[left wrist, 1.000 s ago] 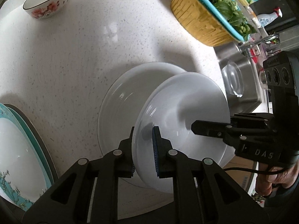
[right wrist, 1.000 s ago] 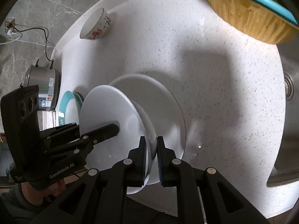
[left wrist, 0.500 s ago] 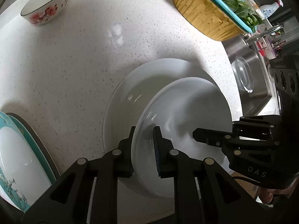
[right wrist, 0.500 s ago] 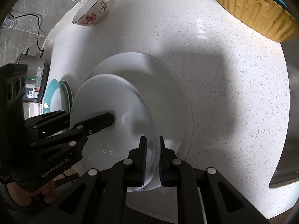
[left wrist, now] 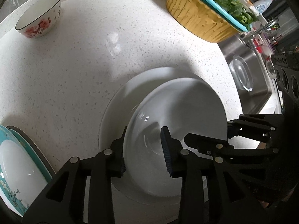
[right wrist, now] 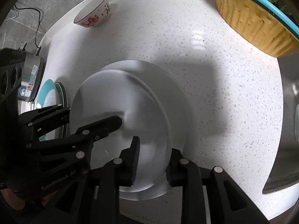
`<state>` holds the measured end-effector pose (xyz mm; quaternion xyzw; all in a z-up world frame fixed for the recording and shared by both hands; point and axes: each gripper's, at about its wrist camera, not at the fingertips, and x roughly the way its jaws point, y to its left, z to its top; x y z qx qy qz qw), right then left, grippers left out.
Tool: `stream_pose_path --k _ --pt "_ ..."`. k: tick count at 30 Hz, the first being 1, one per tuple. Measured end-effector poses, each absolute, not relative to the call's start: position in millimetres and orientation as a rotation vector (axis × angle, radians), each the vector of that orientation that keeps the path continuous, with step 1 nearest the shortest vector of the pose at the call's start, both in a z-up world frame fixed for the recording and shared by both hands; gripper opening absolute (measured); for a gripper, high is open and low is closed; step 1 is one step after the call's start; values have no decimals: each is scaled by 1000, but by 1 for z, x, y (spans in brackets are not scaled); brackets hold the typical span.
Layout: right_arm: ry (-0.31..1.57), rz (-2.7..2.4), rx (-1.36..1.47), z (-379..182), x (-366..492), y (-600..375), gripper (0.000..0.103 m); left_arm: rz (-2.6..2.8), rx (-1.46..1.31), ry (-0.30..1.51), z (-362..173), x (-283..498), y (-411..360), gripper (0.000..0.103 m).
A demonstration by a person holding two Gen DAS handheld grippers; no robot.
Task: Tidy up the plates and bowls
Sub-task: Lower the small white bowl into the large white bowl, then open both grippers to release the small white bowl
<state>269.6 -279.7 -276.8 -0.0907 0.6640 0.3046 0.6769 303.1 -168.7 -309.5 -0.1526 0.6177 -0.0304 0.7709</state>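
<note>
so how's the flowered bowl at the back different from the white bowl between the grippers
The flowered bowl has red blossoms and a dark rim; the white bowl is plain. The flowered bowl looks smaller and stands alone on the bare counter, while the white bowl sits in a white plate. Both are upright and look empty.

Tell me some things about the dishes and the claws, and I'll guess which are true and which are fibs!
1. The white plate lies on another white plate. True.
2. The flowered bowl sits inside the sink. False: it stands on the counter.
3. The left claw is squeezed shut. False: it is open around the rim.
4. The yellow basket holds green leaves. True.
5. The right claw is open. True.
</note>
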Motion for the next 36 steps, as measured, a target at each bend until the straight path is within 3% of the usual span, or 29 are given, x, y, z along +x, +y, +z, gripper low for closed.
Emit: stream_pose_path --k 16,18,20,24,27,36 --pt "1493 662 -140 -266 272 -296 31 -88 -372 1283 -297 295 -160 42" --pt "1490 658 -125 -262 273 -300 34 -92 -377 1264 -292 294 -157 48" --pt "1473 648 -117 -255 274 -305 44 -91 -386 1249 -286 293 -155 55" --pt "1471 659 -80 -247 278 -312 48 -111 -427 1248 -283 290 -149 63" --pt "1472 665 -77 -240 280 -313 57 -129 -478 1247 -276 284 -141 71" --pt "1426 726 37 -194 319 -312 63 -141 -695 1166 -228 271 -72 73"
